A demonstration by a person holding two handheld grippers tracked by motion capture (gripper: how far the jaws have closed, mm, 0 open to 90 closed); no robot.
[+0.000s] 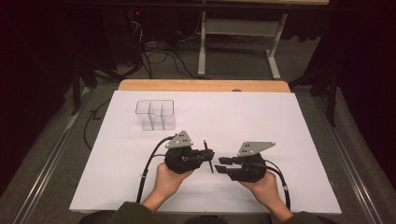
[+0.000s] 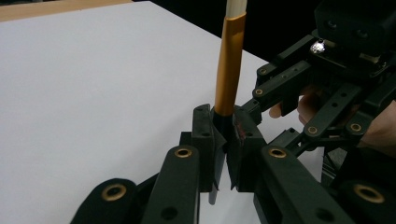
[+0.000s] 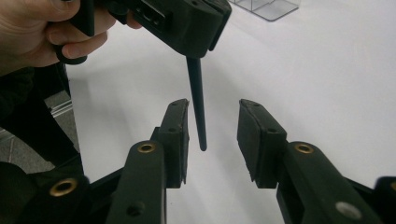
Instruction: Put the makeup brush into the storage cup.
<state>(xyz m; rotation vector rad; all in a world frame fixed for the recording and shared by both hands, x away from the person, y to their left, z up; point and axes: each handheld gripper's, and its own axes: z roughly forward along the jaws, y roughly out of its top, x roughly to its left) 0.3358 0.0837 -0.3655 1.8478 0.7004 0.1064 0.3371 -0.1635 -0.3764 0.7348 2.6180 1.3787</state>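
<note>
White tabletop near its front edge: our left tongs (image 1: 208, 155) clamp a light, stiff brush (image 2: 229, 70) mid-shaft; right tongs (image 3: 213, 140) stand wide around its slim handle.

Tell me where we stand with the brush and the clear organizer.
Done: the left gripper is shut on the brush, lifted off the table. In hand: the open right gripper brackets its dark handle end. Left: the clear organizer looks empty, so any placing there is still ahead.
</note>
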